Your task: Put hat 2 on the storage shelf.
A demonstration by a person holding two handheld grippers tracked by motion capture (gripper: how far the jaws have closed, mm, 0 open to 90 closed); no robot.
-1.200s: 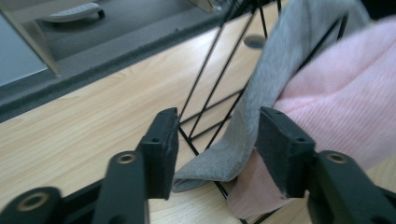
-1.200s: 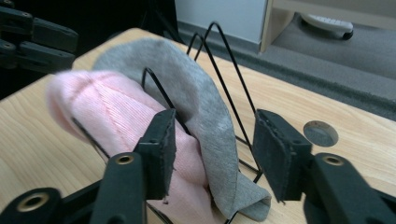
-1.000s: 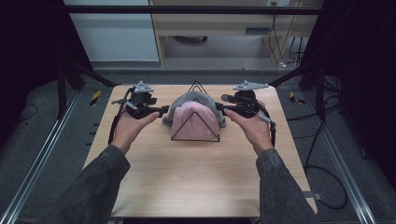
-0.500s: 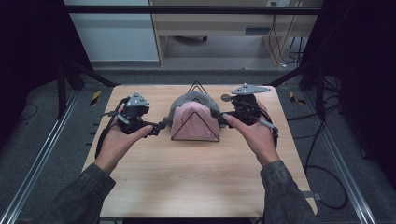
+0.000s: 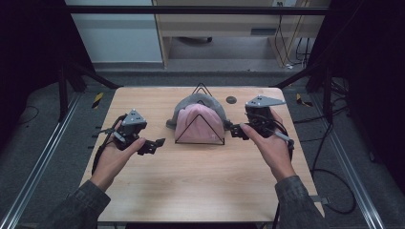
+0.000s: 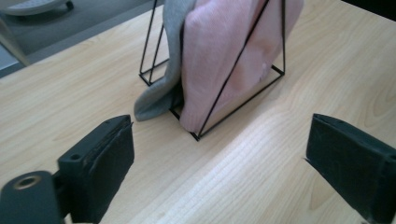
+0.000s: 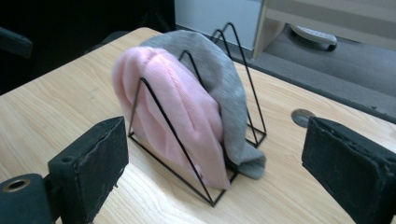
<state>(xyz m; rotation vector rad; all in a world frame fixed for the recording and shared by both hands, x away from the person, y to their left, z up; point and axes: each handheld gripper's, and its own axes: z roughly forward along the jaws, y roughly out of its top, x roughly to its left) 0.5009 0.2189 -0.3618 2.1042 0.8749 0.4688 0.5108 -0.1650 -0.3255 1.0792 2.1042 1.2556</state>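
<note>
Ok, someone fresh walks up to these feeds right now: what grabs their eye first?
The pink cloth folded into the black wire rack at the middle of the table, with a grey cloth tucked behind it. Next come the two grippers on either side: the left gripper off to the rack's left, the right gripper close by its right corner. Both have just been opening their jaws, with nothing between them.

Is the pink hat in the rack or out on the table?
In. The pink hat stands between the rack's wire triangles, with the grey hat in the slot behind it.
</note>
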